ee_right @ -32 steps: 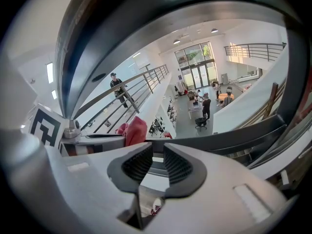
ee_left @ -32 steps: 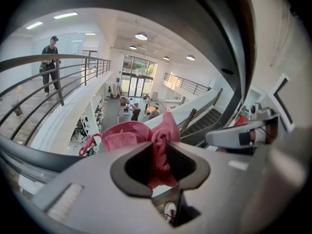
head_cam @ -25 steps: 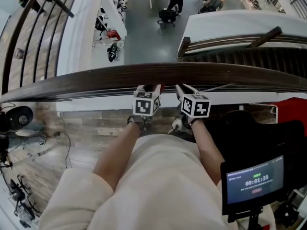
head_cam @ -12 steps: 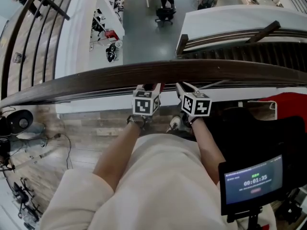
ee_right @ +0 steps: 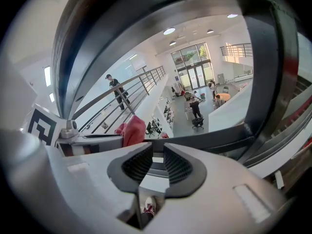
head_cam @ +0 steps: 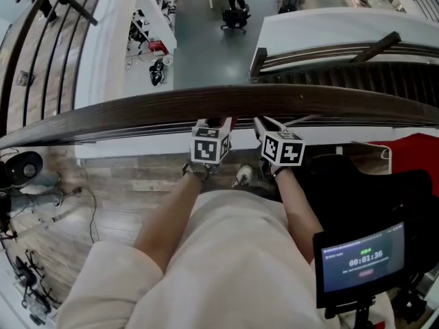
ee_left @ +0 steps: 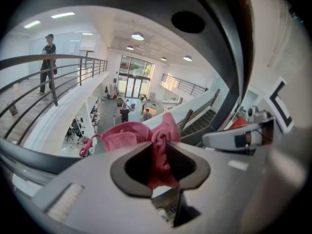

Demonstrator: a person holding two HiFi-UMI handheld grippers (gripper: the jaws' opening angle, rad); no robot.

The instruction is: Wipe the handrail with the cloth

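Cloth, pink, was clamped in left hand-held gripper at wooden handrail, evidently for wiping; right hand-held gripper was empty, jaws slightly apart.

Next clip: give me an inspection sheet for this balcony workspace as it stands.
surface: dark wooden handrail crossing the view; plank floor below.
job's things: pink cloth, bunched up.
clutter: timer screen at lower right; black round device on the floor.
grippers: left claw shut on the cloth; right claw open, empty.
cables: thin cable on the floor at left.
surroundings: open atrium below, staircase, person on a far walkway.
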